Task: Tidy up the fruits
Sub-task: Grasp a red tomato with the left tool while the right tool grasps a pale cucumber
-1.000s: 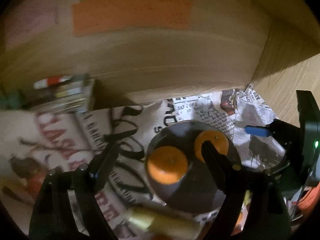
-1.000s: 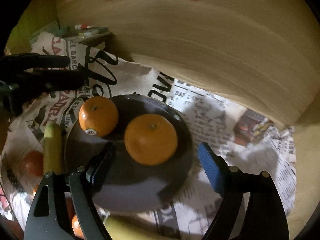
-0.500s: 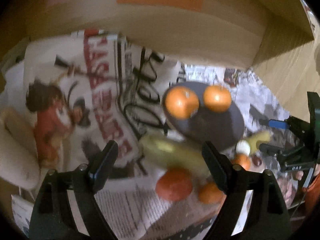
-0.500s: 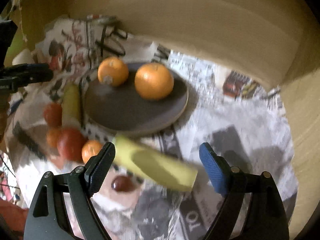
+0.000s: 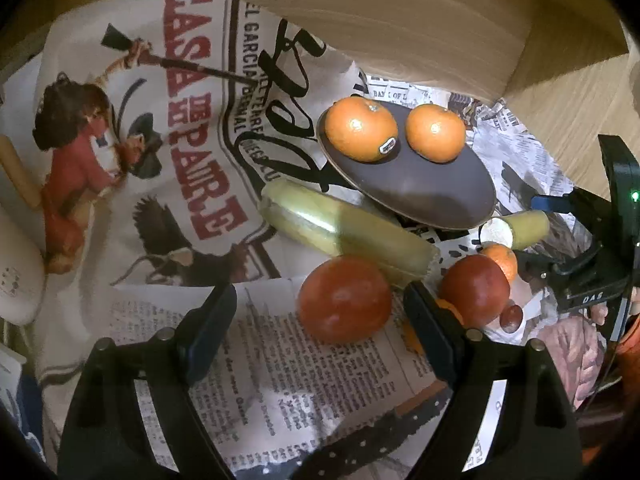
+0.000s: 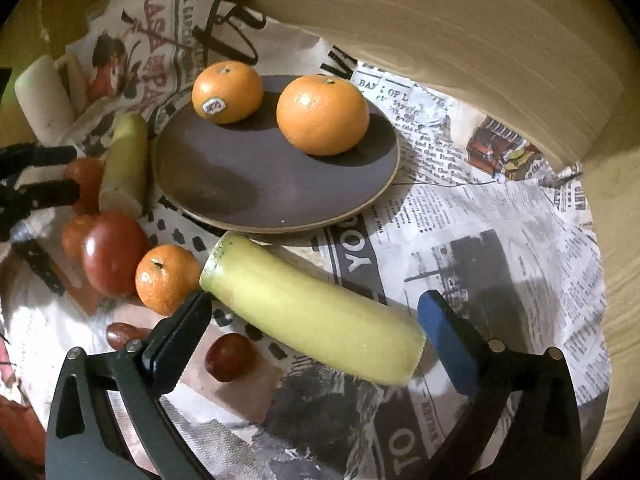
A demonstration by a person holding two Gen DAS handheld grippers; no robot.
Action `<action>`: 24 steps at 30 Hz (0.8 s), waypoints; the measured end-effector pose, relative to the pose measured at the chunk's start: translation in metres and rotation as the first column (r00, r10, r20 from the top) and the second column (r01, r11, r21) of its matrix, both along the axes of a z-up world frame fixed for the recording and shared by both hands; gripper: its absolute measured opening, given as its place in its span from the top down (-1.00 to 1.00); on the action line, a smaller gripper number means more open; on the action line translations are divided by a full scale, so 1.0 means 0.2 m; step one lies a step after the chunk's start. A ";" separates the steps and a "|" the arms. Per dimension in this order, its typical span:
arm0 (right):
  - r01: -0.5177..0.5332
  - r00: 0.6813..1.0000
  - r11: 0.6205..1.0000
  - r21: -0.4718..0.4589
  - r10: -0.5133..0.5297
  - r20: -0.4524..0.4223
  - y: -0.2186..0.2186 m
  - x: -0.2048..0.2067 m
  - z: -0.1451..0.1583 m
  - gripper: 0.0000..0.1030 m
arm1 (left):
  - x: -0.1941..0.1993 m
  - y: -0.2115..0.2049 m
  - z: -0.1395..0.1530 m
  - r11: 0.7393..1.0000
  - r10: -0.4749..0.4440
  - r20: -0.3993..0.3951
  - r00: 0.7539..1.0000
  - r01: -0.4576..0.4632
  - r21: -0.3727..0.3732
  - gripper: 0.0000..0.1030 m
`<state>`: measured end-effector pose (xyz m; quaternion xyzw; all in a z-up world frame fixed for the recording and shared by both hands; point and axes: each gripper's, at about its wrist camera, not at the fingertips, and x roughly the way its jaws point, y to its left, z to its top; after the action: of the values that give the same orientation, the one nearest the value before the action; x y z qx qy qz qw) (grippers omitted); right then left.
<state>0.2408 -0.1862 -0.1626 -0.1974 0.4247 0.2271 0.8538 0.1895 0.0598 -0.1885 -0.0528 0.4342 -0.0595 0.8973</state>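
Right wrist view shows me the right gripper point(image 6: 312, 326) above the newspaper point(image 6: 480, 220), its jaws spreading wider at this moment. A long yellow-green banana piece point(image 6: 316, 312) lies between the fingers, but the pads do not press on it. Far from it stands the dark plate point(image 6: 260, 184) with two oranges: the stickered orange point(image 6: 227, 91) on the left and the plain orange point(image 6: 322, 115) on the right, apart from each other. At the left of the plate I see a short banana piece point(image 6: 126, 166), a red tomato point(image 6: 114, 254) and a small mandarin point(image 6: 167, 279) just beside the long banana's end. Two grapes point(image 6: 230, 357) lie near the left finger.

From the left wrist camera, the left gripper point(image 5: 318, 312) has its jaws apart. A second tomato point(image 5: 344, 299) sits between the fingers, and I see no pad touching it. The same plate point(image 5: 420, 192) is farther and to the right.
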 end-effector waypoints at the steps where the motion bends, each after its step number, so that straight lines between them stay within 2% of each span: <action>1: -0.001 1.000 1.000 -0.007 0.001 0.002 0.00 0.00 0.00 -1.00 | 0.00 0.00 -0.01 1.000 0.002 0.001 1.000 -0.002 -0.006 -0.67; 5: -0.012 1.000 1.000 -0.025 0.012 0.013 0.01 -0.01 -0.01 -0.96 | 0.02 -0.01 -0.03 1.000 -0.005 0.000 1.000 0.005 -0.022 -0.47; 12: -0.017 1.000 0.999 -0.039 0.017 0.006 -0.04 -0.05 0.01 -0.58 | 0.01 -0.03 -0.03 0.998 -0.045 0.009 0.999 0.045 -0.052 0.04; 15: 0.006 1.000 1.000 -0.016 -0.007 -0.025 -0.08 -0.06 0.04 -0.42 | 0.00 -0.04 -0.03 0.998 -0.042 0.021 0.999 0.043 -0.041 0.04; 19: 0.022 0.999 0.997 0.075 -0.019 -0.033 -0.07 -0.08 0.12 -0.43 | -0.01 -0.02 -0.03 0.998 -0.035 0.023 0.999 0.036 -0.048 0.05; 24: 0.028 1.000 0.997 0.071 -0.027 -0.011 0.05 -0.02 0.10 -0.43 | -0.05 0.00 -0.02 0.999 -0.015 0.028 0.999 0.016 -0.043 0.05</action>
<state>0.2364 -0.1758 -0.1417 -0.1601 0.4233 0.2313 0.8612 0.1794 0.0595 -0.1933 -0.0678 0.4207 -0.0766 0.9014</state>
